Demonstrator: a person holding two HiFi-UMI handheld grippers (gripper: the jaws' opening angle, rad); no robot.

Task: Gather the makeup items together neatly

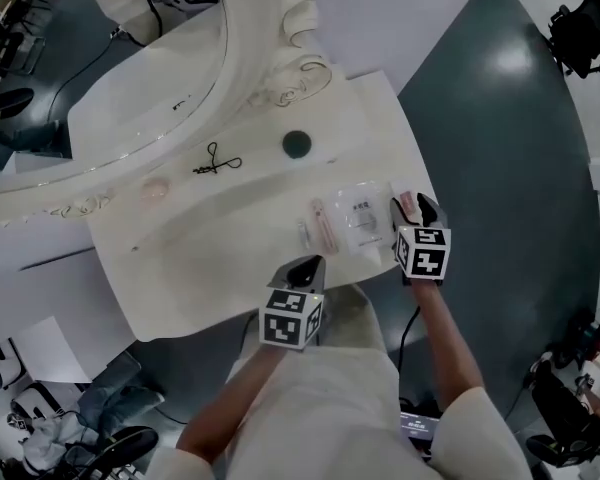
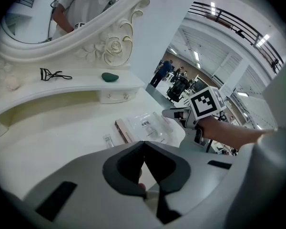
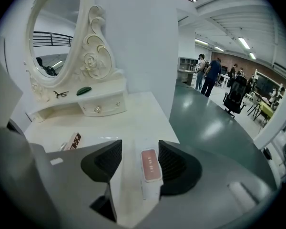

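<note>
1. A white box with a pink label (image 3: 150, 166) sits between the jaws of the right gripper (image 3: 139, 150), at the front right corner of the white dressing table (image 1: 210, 258). It lies against the right-hand pad, with a clear gap on its other side.
2. Right gripper: jaws well apart and not clamped on the box.
3. Just left of that gripper, three items lie side by side on the tabletop: a clear sachet (image 1: 364, 216), a flat pink-edged box (image 1: 325, 226) and a small tube (image 1: 303, 234).
4. Left gripper (image 2: 144, 146): jaw tips together, nothing seen between them. It hangs over the table's front edge, near the small tube.
5. On the raised shelf (image 1: 255, 143), well apart from that group, lie a black eyelash curler (image 1: 216, 160), a dark green round item (image 1: 297, 144) and a pale pink puff (image 1: 155, 189).
6. An ornate white mirror (image 1: 130, 58) stands behind the shelf.
</note>
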